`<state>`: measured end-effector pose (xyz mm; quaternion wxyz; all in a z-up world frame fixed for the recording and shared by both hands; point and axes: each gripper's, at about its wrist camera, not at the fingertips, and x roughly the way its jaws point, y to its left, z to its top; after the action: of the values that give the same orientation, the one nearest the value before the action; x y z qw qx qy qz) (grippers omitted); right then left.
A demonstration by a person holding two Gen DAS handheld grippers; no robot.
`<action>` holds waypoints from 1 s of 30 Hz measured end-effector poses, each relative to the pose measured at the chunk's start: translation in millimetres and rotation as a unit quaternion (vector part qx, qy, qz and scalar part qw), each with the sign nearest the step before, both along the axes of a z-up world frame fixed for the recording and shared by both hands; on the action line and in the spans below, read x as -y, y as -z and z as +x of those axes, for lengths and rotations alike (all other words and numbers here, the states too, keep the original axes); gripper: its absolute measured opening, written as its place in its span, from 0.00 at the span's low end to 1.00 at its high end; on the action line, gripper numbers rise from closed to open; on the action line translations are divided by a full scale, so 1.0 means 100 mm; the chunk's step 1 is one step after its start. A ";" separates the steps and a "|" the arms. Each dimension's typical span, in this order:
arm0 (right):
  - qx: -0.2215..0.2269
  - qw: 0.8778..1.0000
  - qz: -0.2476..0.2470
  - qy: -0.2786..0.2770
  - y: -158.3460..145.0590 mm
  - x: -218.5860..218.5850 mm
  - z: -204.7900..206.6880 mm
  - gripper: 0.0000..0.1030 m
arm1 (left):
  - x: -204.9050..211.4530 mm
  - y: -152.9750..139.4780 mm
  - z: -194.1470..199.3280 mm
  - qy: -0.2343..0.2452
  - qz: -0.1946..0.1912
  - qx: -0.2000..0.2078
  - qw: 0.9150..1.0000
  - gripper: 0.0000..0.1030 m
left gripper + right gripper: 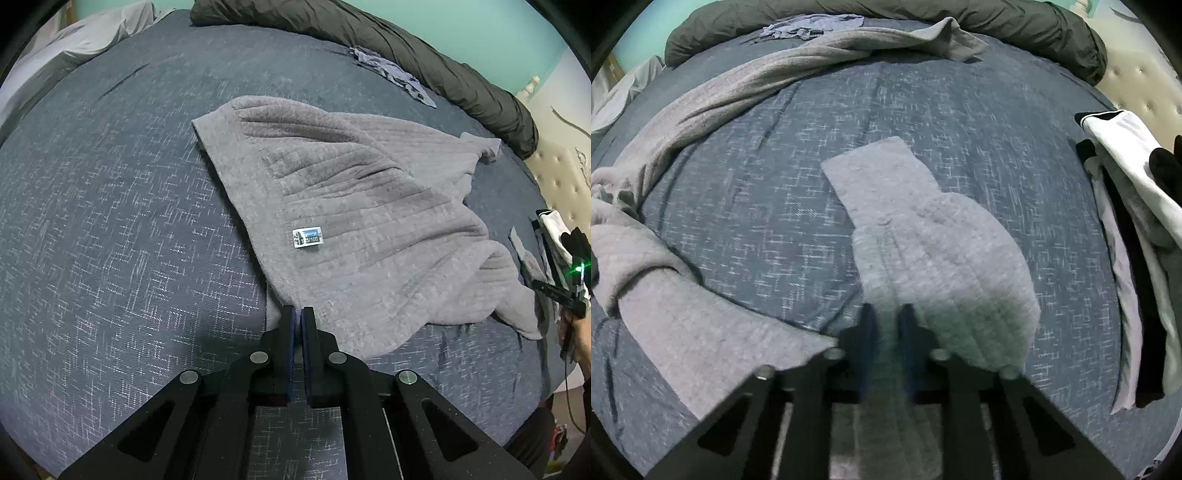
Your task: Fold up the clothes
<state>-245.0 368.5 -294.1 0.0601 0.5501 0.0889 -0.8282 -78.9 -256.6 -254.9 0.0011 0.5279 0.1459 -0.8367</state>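
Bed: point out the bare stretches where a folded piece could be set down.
Free: the wide blue bedspread left of the grey sweater, up to the pale pillow; also the patch between the sweater's sleeve and its body. Crowded: the right edge with stacked clothes, and the far edge by the dark duvet.

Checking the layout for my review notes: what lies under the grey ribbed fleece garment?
The grey ribbed fleece garment lies spread on the dark blue flecked bedspread, which shows all round it. Whatever lies beneath its middle is covered and cannot be seen.
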 end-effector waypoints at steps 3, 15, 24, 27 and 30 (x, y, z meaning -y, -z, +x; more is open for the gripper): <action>-0.026 1.000 -0.004 0.001 -0.15 -0.08 0.06 0.03 | -0.02 0.00 0.00 -0.002 0.000 0.001 1.000 0.04; -0.127 0.984 -0.125 0.026 -1.05 -0.88 0.69 0.03 | -0.12 -0.12 0.05 -0.007 0.003 0.000 1.000 0.03; -0.063 0.987 -0.136 0.064 -0.47 -1.54 1.49 0.03 | -0.20 -0.25 0.10 -0.009 0.001 -0.003 1.000 0.04; -0.046 0.984 -0.147 0.084 -0.37 -1.70 1.66 0.04 | -0.21 -0.32 0.12 -0.007 -0.001 -0.007 1.000 0.04; -0.055 0.984 -0.141 0.092 -0.46 -1.75 1.76 0.05 | -0.21 -0.38 0.12 -0.007 -0.003 -0.010 1.000 0.03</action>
<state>-69.0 543.3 -248.5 0.0555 0.4957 -0.0767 -0.8633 -66.7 -235.9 -217.3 0.0071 0.5183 0.1474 -0.8424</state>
